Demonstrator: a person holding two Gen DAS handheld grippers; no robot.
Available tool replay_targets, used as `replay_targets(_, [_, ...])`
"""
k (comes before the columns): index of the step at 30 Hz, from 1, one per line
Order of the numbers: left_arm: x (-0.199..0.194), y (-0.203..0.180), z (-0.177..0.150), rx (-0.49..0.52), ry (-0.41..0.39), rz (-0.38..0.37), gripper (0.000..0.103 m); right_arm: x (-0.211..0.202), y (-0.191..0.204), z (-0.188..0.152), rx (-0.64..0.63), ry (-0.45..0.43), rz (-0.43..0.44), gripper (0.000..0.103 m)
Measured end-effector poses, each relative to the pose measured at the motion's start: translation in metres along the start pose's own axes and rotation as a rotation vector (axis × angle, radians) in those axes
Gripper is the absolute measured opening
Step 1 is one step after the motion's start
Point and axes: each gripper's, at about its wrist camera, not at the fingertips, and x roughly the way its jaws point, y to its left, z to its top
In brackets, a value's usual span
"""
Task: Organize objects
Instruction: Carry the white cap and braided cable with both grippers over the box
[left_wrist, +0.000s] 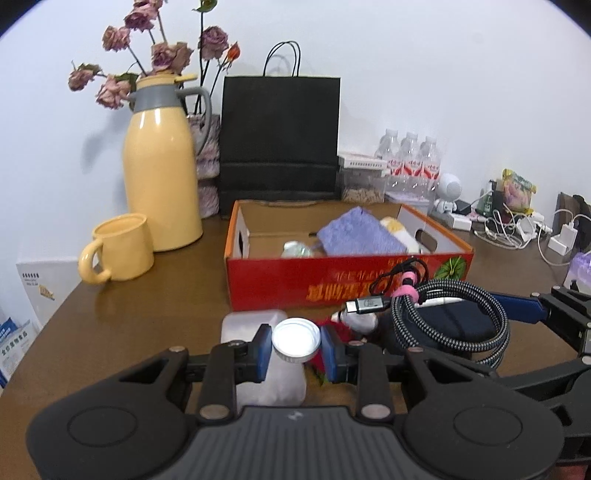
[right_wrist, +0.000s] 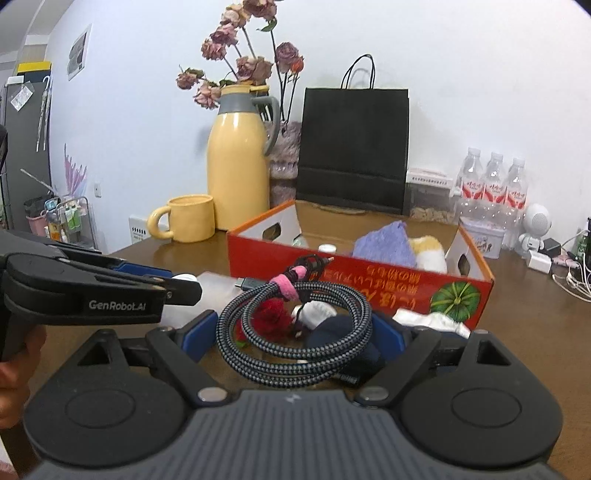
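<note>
my left claw (left_wrist: 296, 349) was clamped on a white-capped bottle (left_wrist: 295, 340); my right claw (right_wrist: 295, 332) pinched a coiled cable (right_wrist: 295, 332) across wide jaws. the springy coil risked slipping before the red box (left_wrist: 332, 284).

Left gripper (left_wrist: 296, 347) with black linkage arms, blue pads on its fingers (left_wrist: 261, 345), silver pivot screws, ribbed grey housing, round black discs either side, right gripper (right_wrist: 295, 334) alike, white "GenRobot.AI" lettering on the left gripper's side

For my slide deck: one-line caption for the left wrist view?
Left gripper clamps a white-capped bottle before the red box.
</note>
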Motion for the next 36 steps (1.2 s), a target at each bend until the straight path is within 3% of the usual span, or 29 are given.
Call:
replay_targets(17, [0.064,-0.014,0.070,-0.012,-0.059,0.006,0.027,0.056,-0.039,0.048,0.032,-0.046,-0.022,0.089])
replay_targets(36, [0.154,-0.010,0.121,-0.022,-0.038,0.051,0.027,0.145,-0.081,0.087,0.033,-0.018,-0.050,0.089])
